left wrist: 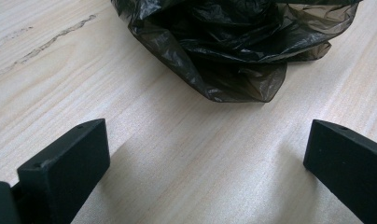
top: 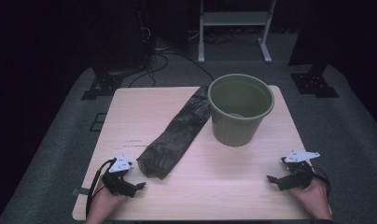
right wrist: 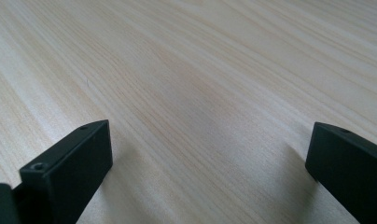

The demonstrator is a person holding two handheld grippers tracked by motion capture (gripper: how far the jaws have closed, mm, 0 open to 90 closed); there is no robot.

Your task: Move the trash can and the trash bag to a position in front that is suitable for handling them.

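dark room round a pale wood table point(top: 214, 186) in the high view, stands and cables behind. we have the left gripper point(top: 141, 185) low at the near left edge, jaws wide apart, nothing in them. black bin bag point(top: 177, 133) lies rolled and crumpled, its near end just ahead of the left fingertips, apart from them, running away up to the green bucket point(top: 240, 108). right gripper point(top: 269, 178) sits near the right edge, jaws spread, empty, well apart from bag and bucket both.

left gripper view: bag point(left wrist: 233, 51) end sits ahead of our two fingers point(left wrist: 65, 163), roughly centred between them, not touching. table point(left wrist: 186, 168) bare in the gap. to do it well we'd go straight forward, keep pads low on the wood, close on a thick fold of film, not a thin flap that'd slip out.

right gripper view: fingers point(right wrist: 70, 163) wide apart over bare table point(right wrist: 200, 93), holding nothing. we judge it'll be needed to catch the other layer and pull the bag mouth open before it goes over the bucket rim.
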